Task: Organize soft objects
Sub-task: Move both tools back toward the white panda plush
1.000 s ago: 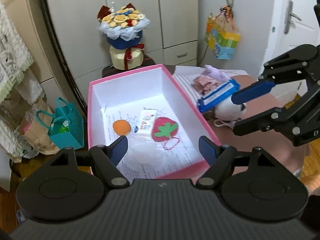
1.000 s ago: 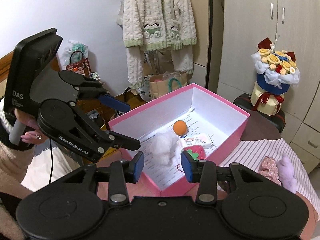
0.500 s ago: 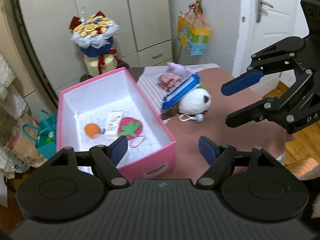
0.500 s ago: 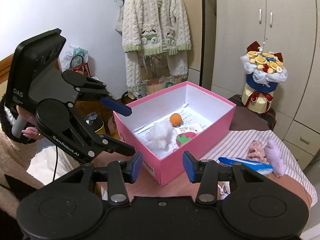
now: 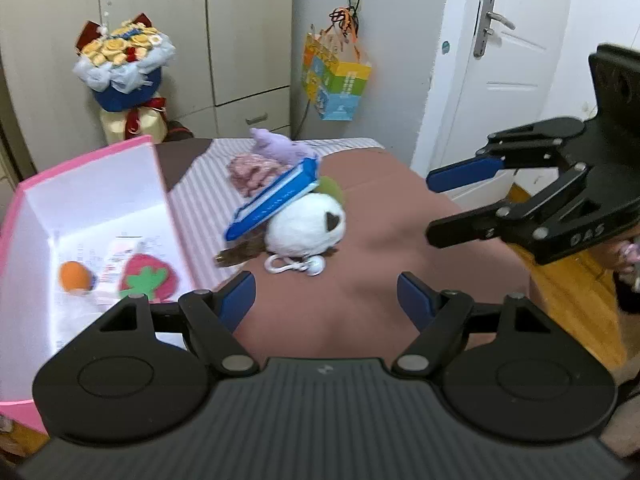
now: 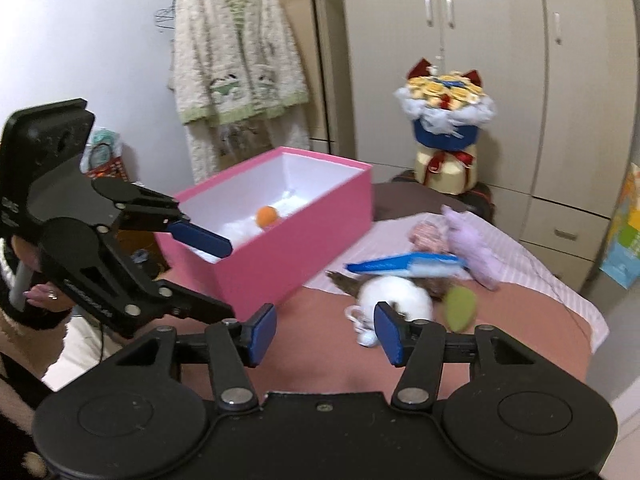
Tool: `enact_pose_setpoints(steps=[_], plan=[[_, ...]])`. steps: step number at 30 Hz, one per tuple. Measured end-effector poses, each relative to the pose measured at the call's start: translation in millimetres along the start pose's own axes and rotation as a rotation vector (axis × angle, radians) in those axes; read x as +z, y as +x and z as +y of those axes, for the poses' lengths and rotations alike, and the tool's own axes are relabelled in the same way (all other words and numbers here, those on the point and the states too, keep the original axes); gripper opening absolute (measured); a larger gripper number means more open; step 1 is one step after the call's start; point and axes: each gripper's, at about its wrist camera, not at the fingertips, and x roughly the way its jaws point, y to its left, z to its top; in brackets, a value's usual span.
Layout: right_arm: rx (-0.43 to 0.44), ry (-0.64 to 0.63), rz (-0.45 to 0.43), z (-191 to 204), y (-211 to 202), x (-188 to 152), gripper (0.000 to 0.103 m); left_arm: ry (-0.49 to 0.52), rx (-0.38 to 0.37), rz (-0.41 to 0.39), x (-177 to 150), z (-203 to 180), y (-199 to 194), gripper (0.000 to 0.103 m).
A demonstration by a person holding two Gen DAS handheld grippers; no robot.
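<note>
A pink box (image 5: pixel 158 168) (image 6: pixel 304 224) stands on the table's left; inside lie an orange ball (image 5: pixel 74 276) (image 6: pixel 267 216), a red felt strawberry (image 5: pixel 148 282) and white stuffing. To its right lie a white plush (image 5: pixel 306 226) (image 6: pixel 394 294), a blue-edged sponge pad (image 5: pixel 276 200) (image 6: pixel 404 264), a pink knitted piece (image 5: pixel 252 170) (image 6: pixel 428 236) and a purple plush (image 5: pixel 278 146) (image 6: pixel 470 246). My left gripper (image 5: pixel 326 298) is open and empty, near the box's corner. My right gripper (image 6: pixel 326 334) is open and empty, just before the white plush.
A flower bouquet (image 5: pixel 122 76) (image 6: pixel 446 128) stands behind the table by the wardrobe. A colourful bag (image 5: pixel 334 80) hangs on the wall. A brown cloth (image 5: pixel 360 300) covers the table; a striped cloth (image 6: pixel 528 264) lies under the toys. A cardigan (image 6: pixel 236 72) hangs at left.
Both grippers have swung right, away from the box and toward the pile of toys. The box has shifted to the left in both views. Both stay open.
</note>
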Motion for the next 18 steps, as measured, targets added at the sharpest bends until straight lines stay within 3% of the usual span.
enact_pose_setpoints(steps=[7,18], plan=[[-0.028,0.007,0.028,-27.1,19.4,-26.2,0.062,-0.076,-0.03,-0.018,0.7,-5.2,38.0,0.077],[-0.02,-0.079,0.034,-49.8,83.2,-48.5,0.065,-0.221,0.047,-0.088,-1.1,6.5,94.5,0.078]])
